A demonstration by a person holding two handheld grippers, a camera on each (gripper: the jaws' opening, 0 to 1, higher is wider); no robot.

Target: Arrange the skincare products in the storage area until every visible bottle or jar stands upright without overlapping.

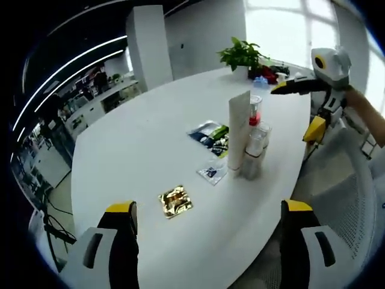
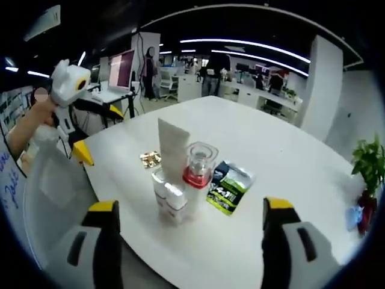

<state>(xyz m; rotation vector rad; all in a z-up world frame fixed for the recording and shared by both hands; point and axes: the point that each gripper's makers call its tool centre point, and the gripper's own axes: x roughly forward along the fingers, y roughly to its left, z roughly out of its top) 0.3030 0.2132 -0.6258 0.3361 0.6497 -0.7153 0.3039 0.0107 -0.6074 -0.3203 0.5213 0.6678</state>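
Three skincare products stand upright, close together, near the table edge: a tall white tube (image 1: 239, 129) (image 2: 171, 144), a clear bottle with a red band (image 1: 255, 112) (image 2: 199, 165), and a short clear bottle (image 1: 255, 149) (image 2: 169, 201). Flat sachets lie beside them: a green-black packet (image 1: 210, 135) (image 2: 227, 189), a small blue one (image 1: 212, 172) and a gold one (image 1: 175, 201) (image 2: 150, 158). My left gripper (image 1: 207, 220) (image 2: 99, 132) is open and holds nothing, short of the group. On the far side of the group, my right gripper (image 2: 189, 208) (image 1: 298, 108) is open too, nothing between its jaws.
The white oval table (image 1: 138, 144) (image 2: 283, 156) carries a potted plant (image 1: 243, 55) (image 2: 367, 162) and small items at one end. A mesh chair (image 1: 349, 205) (image 2: 54, 180) stands at the table edge. Desks and people are in the office behind.
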